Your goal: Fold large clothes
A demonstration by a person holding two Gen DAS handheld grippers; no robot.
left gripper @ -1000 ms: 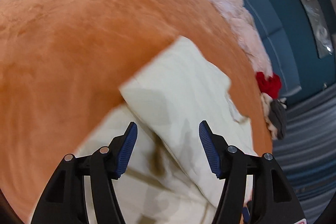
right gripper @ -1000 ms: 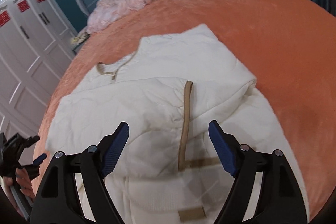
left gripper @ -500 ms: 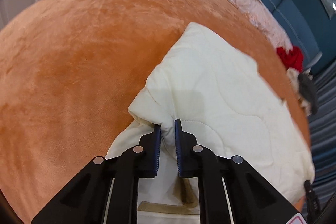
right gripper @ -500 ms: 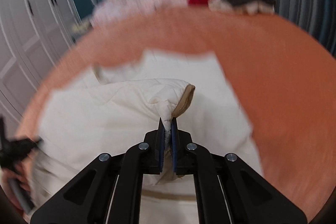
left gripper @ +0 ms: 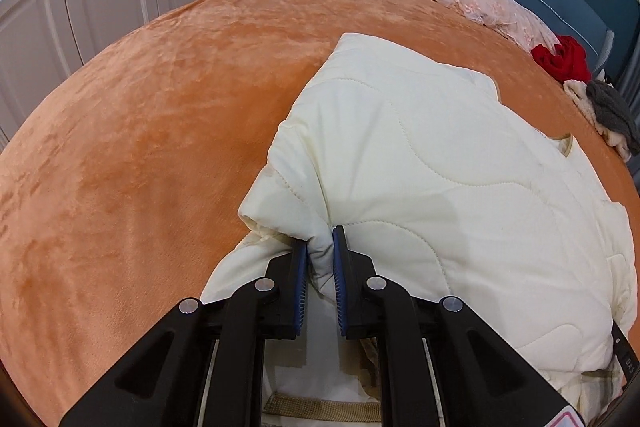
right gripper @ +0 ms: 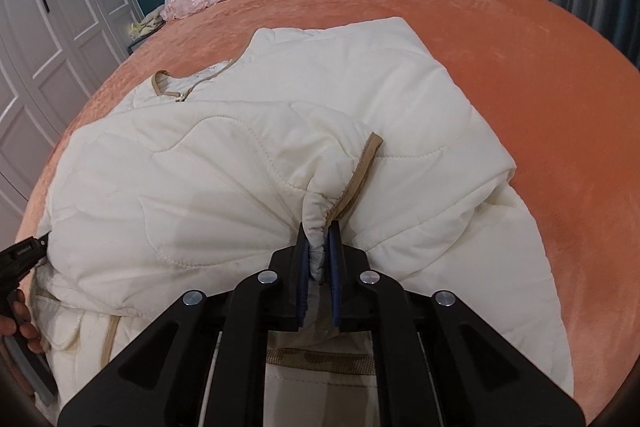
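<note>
Left gripper (left gripper: 320, 247) and right gripper (right gripper: 319, 247) each clamp a bunched fold of the cream quilted jacket (right gripper: 224, 167) spread ahead on the orange bedspread (left gripper: 140, 127).

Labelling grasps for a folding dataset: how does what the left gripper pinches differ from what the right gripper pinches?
The left gripper pinches a plain cream quilted fold of the white jacket; the right gripper pinches a bunched edge beside tan trim. The left grasp sits at the jacket's side edge, the right nearer its middle. Both are shut on the same jacket.

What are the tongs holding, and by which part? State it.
Both hold the jacket. The left tongs pinch a bunched fold at its quilted edge; the right tongs pinch a bunched fold beside the tan trim.
</note>
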